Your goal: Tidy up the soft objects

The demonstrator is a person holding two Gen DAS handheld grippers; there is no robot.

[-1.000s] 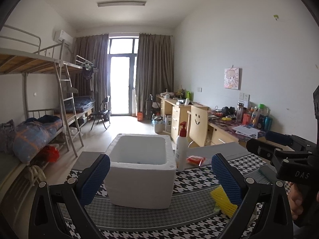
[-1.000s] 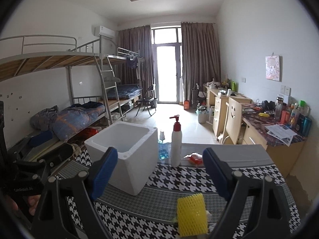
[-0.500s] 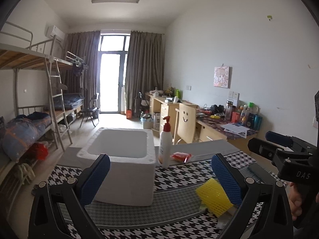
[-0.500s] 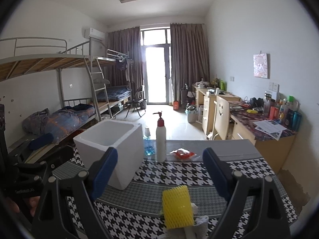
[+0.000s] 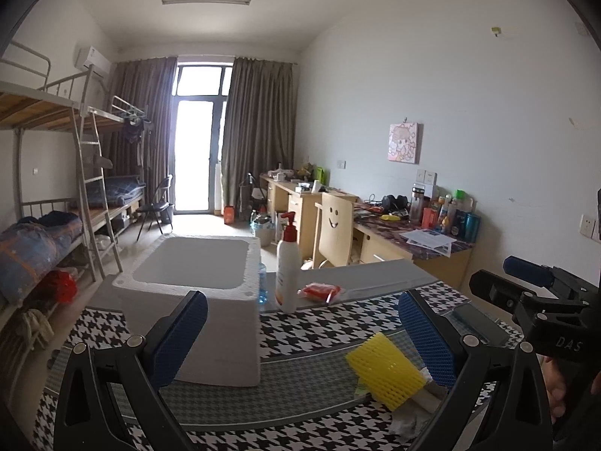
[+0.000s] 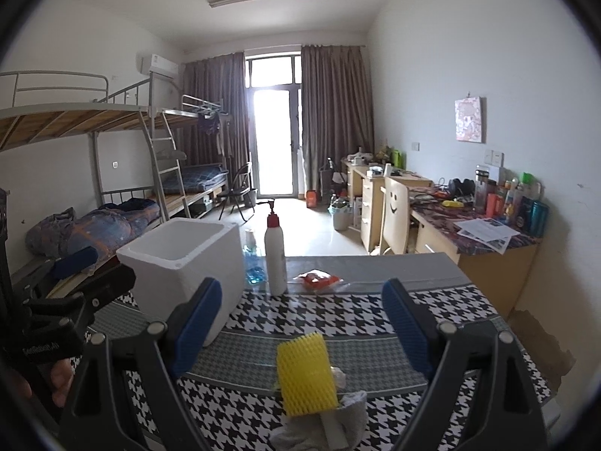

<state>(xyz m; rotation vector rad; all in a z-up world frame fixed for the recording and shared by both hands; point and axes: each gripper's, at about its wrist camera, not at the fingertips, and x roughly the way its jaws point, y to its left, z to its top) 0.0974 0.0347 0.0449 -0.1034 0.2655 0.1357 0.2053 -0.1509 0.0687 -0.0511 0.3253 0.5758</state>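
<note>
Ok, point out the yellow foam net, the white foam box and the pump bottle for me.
yellow foam net (image 6: pixel 306 374), right wrist view, middle of its mesh face.
white foam box (image 5: pixel 218 342), left wrist view, its front wall.
pump bottle (image 6: pixel 275 259), right wrist view, its white body.

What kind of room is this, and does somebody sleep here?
Probably a shared dorm room, and likely yes: metal bunk beds with bedding line one wall, and study desks cluttered with bottles line the other.

Foam box (image 6: pixel 184 263) left of pump bottle (image 6: pixel 275 253), sponge (image 6: pixel 306 374) nearer.

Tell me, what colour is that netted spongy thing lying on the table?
Bright yellow: the foam net shows best in the right wrist view.
</note>
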